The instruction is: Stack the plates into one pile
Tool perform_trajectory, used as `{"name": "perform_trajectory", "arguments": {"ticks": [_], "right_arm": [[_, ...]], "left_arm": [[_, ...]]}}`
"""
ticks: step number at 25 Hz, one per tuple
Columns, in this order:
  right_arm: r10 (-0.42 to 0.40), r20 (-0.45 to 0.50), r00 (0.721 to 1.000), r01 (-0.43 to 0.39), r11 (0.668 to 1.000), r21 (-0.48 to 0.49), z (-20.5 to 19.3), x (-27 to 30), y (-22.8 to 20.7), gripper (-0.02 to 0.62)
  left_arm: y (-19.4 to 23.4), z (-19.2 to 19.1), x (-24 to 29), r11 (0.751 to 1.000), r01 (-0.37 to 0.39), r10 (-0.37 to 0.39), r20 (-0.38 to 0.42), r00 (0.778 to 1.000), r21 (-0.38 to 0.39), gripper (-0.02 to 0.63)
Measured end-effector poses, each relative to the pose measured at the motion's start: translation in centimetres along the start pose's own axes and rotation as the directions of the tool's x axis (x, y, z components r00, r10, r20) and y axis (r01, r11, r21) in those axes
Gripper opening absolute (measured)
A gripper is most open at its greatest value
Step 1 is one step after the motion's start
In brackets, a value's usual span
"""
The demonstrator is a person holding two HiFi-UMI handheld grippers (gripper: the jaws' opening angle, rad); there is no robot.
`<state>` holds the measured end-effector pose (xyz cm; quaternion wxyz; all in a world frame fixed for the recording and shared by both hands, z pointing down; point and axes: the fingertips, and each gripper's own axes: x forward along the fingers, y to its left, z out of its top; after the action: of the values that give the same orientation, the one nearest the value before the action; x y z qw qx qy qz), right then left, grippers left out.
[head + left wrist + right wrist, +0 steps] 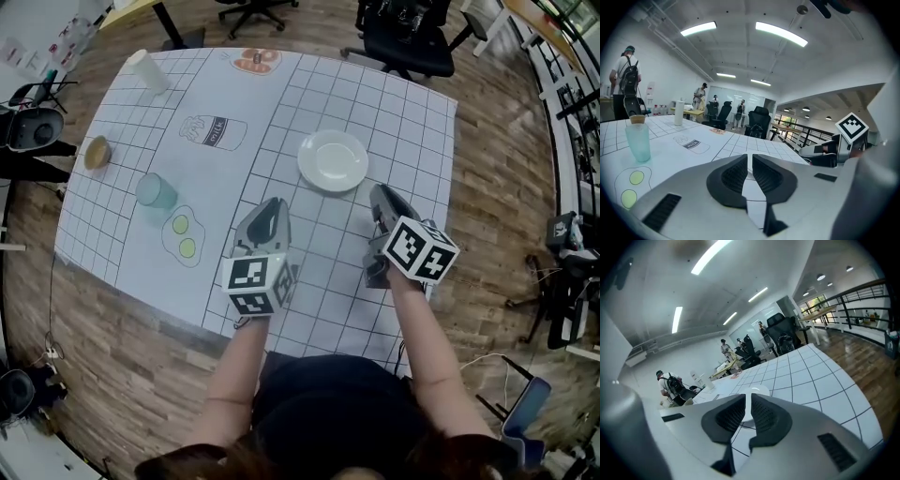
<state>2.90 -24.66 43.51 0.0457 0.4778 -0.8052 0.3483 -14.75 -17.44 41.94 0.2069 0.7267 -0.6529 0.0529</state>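
Note:
A white plate (333, 160) lies on the gridded white table cover (412, 131), right of centre; I cannot tell if it is one plate or a pile. My left gripper (274, 204) hovers near-left of it, jaws shut on nothing (750, 157). My right gripper (380, 192) hangs just near-right of the plate, apart from it, jaws close together and empty (749, 397). In the right gripper view the plate (757, 392) shows just beyond the jaw tips. The left gripper view shows the right gripper's marker cube (852, 127).
A teal cup (155, 191) (638, 140) stands at the left, a brown cup (97, 152) beyond it, and a white cup (148, 71) at the far left corner. Printed milk (216, 131) and egg (185, 234) drawings mark the cover. Office chairs (403, 33) stand past the far edge.

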Motion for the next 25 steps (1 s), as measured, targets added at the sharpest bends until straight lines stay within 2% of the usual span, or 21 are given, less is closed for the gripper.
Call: {"name": "perform_trajectory", "arguments": {"ticks": [3, 6, 12, 25], "right_arm": [[0.03, 0.022, 0.999, -0.029, 0.998, -0.062, 0.5, -2.0, 1.0, 0.024], [0.046, 0.032, 0.998, -0.042, 0.993, -0.112, 0.6, -3.6, 1.5, 0.017], [0.052, 0.067, 0.996, -0.04, 0.986, -0.161, 1.0, -6.4, 1.8, 0.017], [0.002, 0.06, 0.998, 0.01, 0.98, -0.198, -0.4, -10.4, 0.3, 0.017]], "left_arm": [[-0.8, 0.9, -1.3, 1.0, 0.019, -0.018, 0.037, 0.999, -0.024, 0.041], [-1.9, 1.5, -2.3, 0.995, 0.065, -0.062, 0.048, 0.997, -0.071, 0.041], [-3.6, 1.9, -3.9, 0.997, 0.077, -0.078, 0.02, 0.997, 0.018, 0.04], [-4.7, 1.1, -5.7, 0.997, 0.08, -0.08, 0.011, 0.997, 0.024, 0.035]]}}
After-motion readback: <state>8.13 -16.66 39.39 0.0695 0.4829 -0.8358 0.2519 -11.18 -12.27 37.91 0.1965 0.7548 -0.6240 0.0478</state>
